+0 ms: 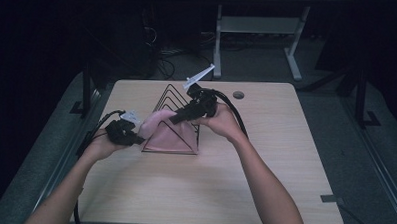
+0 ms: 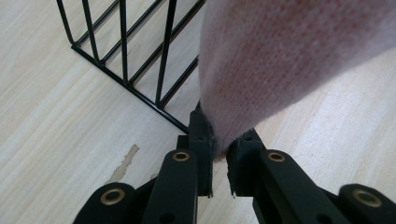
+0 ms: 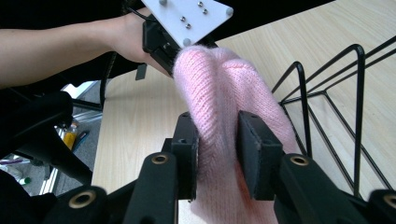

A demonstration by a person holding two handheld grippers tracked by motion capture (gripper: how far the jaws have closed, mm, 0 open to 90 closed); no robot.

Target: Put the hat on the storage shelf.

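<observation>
A dim lab or workshop room set up for recording.

The light wood surface (image 1: 209, 187) stands alone on grey carpet (image 1: 332, 101) in a dark room, with a cable port (image 1: 238, 95) near its far edge. Behind it stands a white-legged bench (image 1: 259, 29), and loose cables (image 1: 163, 65) lie on the floor beside dark equipment. Black stand poles (image 1: 86, 88) flank the surface on both sides.

We see lots of bare table (image 1: 213, 192) near us and on the right where a hand could go, but in the middle the black wire rack (image 1: 173, 97) and the pink cloth (image 1: 168, 135) hanging on it stand in the way, with both grippers close around them.
</observation>
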